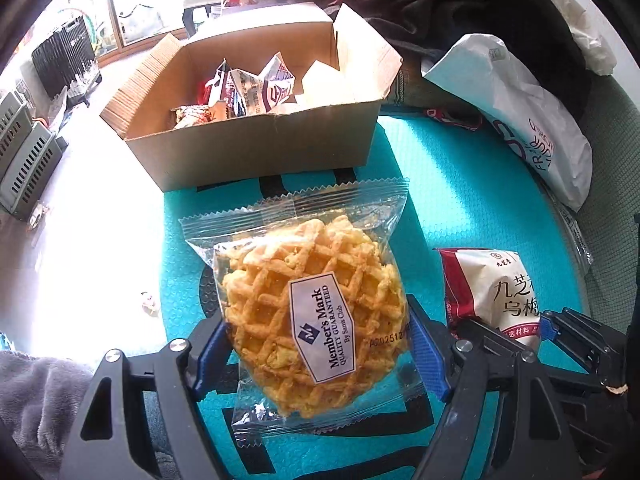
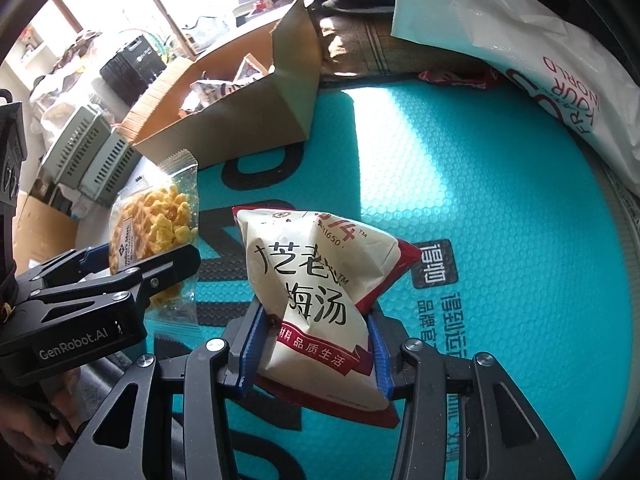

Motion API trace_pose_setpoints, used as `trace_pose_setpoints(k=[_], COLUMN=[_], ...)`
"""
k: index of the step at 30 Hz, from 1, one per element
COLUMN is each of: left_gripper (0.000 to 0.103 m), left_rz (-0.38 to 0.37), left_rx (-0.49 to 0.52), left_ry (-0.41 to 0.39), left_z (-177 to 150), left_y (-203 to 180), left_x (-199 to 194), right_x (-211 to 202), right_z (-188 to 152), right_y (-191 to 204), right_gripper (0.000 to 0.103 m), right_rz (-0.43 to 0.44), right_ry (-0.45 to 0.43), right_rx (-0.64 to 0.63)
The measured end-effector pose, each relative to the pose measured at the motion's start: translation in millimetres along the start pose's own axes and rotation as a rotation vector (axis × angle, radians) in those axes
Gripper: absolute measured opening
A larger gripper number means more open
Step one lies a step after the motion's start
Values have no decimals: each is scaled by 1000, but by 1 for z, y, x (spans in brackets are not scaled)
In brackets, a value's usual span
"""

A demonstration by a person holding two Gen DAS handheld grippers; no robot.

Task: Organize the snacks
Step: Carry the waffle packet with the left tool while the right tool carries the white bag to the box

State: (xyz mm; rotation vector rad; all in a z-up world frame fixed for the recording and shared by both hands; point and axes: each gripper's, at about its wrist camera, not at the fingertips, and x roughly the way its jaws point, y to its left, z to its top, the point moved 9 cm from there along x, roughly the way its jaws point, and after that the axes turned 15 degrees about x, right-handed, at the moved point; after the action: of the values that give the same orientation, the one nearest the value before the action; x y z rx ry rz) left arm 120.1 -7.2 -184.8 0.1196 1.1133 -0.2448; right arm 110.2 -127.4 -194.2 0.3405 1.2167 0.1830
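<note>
My left gripper [image 1: 316,344] is shut on a clear packet with a golden lattice crisp cake [image 1: 308,312], held over the teal mat [image 1: 460,200]. My right gripper [image 2: 314,354] is shut on a white and red plum-drink pouch [image 2: 316,280]. In the left wrist view the pouch [image 1: 492,292] and the right gripper [image 1: 540,332] show at the right. In the right wrist view the crisp cake packet [image 2: 160,224] and the left gripper [image 2: 132,276] show at the left. An open cardboard box [image 1: 256,148] holding several snack packets stands beyond the mat's far edge; it also shows in the right wrist view [image 2: 240,120].
A white plastic bag with red lettering [image 1: 532,128] lies at the mat's right; it shows in the right wrist view [image 2: 520,52] too. Dark clothing [image 1: 460,8] is piled behind. Grey crates [image 1: 24,160] and a black crate [image 1: 64,56] stand on the floor at the left.
</note>
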Motion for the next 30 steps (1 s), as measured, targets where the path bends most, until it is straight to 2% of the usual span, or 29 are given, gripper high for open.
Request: trace_pose_setpoints(k=[4, 15, 22, 30], left_gripper=[77, 77, 77, 77], left_rz=[10, 72, 71, 94], left_rx=[-28, -58, -79, -63], left_ry=[-47, -158, -222, -282], left_z=[6, 28, 63, 115], left_y=[16, 62, 92, 125], left_x=[-25, -76, -92, -86], right_x=[-4, -20, -29, -24], right_z=[1, 26, 60, 109], right_y=[24, 91, 131, 162], right_gripper=[45, 45, 45, 45], right_rz=[52, 132, 159, 165], right_ry=[14, -37, -97, -158], right_rx=[-12, -118, -184, -228])
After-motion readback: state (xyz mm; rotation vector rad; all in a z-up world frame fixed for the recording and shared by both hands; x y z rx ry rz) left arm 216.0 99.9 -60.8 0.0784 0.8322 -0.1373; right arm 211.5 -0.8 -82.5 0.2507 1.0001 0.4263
